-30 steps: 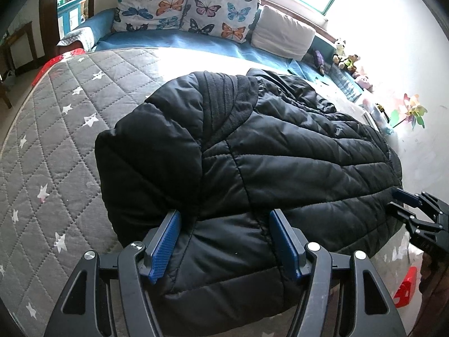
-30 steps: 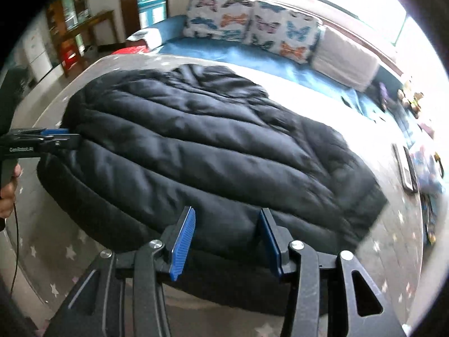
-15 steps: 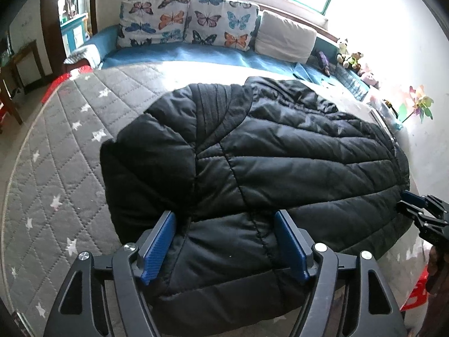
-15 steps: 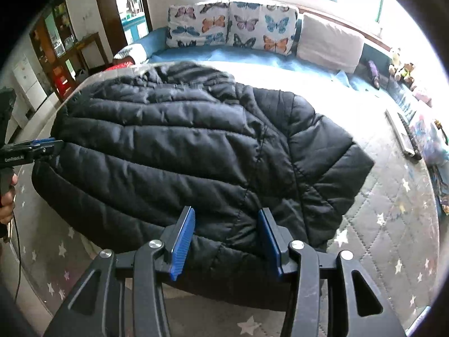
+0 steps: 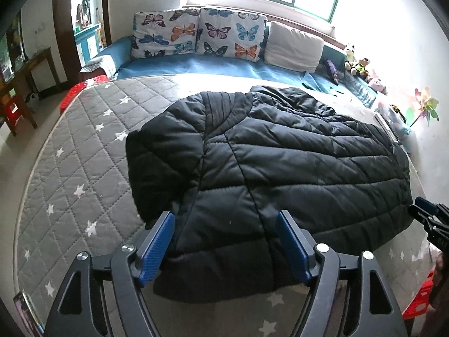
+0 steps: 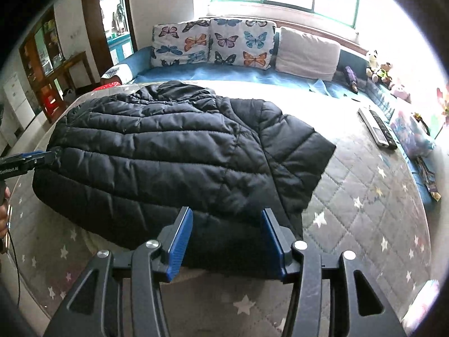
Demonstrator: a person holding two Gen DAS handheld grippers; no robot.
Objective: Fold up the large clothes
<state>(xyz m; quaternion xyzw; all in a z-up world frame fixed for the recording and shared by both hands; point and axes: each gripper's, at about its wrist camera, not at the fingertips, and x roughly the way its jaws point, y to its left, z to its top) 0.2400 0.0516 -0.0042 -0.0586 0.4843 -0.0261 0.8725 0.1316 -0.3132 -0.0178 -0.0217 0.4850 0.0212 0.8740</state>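
Note:
A black puffer jacket (image 5: 280,163) lies spread on the grey star-quilted mattress (image 5: 78,168), one sleeve folded across its body. My left gripper (image 5: 224,241) hovers over the jacket's near edge with its jaws opening; the fabric shows between the blue pads (image 5: 157,241) but they do not press on it. In the right wrist view my right gripper (image 6: 226,238) sits over the jacket (image 6: 168,151) near its hem, jaws also opening, pads clear of the cloth. Each gripper appears at the edge of the other's view: the right gripper (image 5: 421,210) and the left gripper (image 6: 42,157).
Butterfly pillows (image 5: 196,36) and a white pillow (image 5: 291,47) line a blue bench (image 5: 196,67) under the window. Stuffed toys (image 5: 359,64) sit at the right end. Remote controls (image 6: 378,129) lie on the mattress (image 6: 364,196). A red stool (image 5: 418,303) stands near the bed.
Both grippers have drawn back from the jacket, so more of the bed and room shows. The left jaws have spread wider and the right ones slightly. The jacket lies still.

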